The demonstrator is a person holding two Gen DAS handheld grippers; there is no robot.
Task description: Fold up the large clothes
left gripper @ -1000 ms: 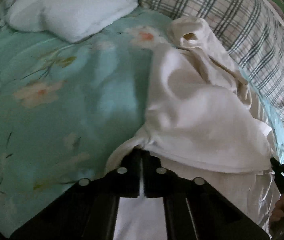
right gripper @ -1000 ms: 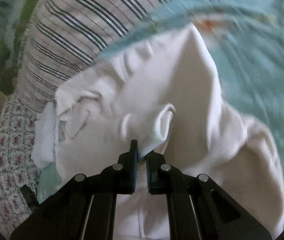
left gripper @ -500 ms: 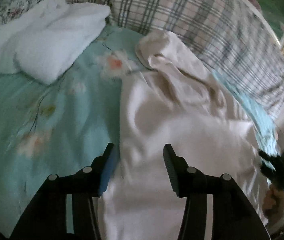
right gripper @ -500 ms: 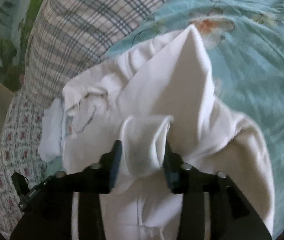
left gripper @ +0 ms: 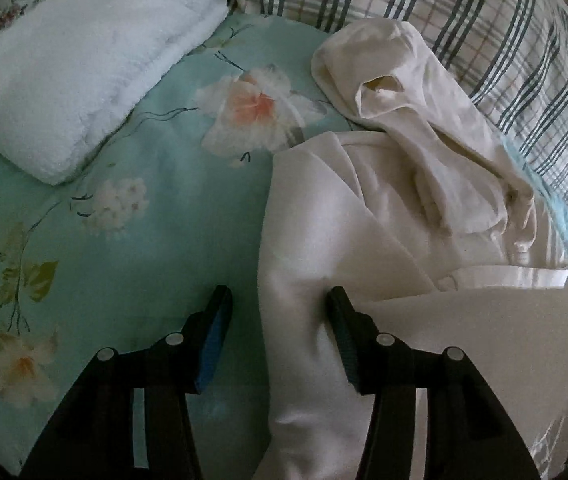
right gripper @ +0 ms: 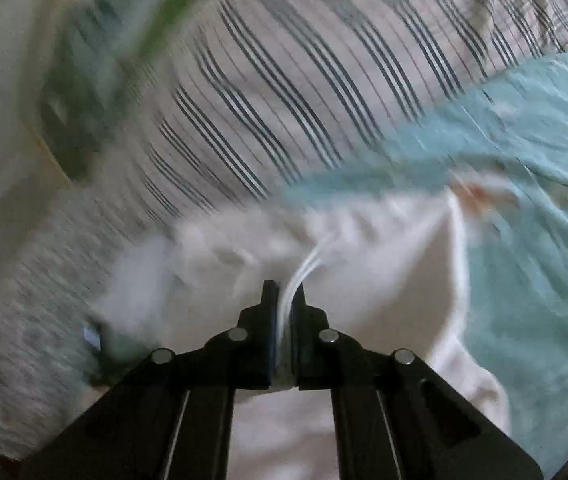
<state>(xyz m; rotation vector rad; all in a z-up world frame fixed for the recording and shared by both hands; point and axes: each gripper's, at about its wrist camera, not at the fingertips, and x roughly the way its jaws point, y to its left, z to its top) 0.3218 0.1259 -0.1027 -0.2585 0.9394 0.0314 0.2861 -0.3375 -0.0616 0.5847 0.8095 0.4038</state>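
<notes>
A cream hooded garment (left gripper: 363, 220) lies partly folded on the teal floral bedsheet (left gripper: 124, 240), its hood (left gripper: 379, 80) toward the plaid pillow. My left gripper (left gripper: 280, 304) is open, its jaws straddling the garment's left folded edge just above the bed. In the right wrist view, which is motion-blurred, my right gripper (right gripper: 284, 292) is shut on a thin fold of the same garment (right gripper: 383, 280) and lifts it.
A folded white fluffy towel (left gripper: 84, 60) lies at the back left of the bed. A plaid pillow (left gripper: 483, 32) runs along the back right and also shows in the right wrist view (right gripper: 284, 100). The teal sheet shows there at right (right gripper: 523, 200).
My left gripper let go of the garment and opened, now over its left edge. My right gripper opened, then shut again on a fold of the garment and is swinging fast.
</notes>
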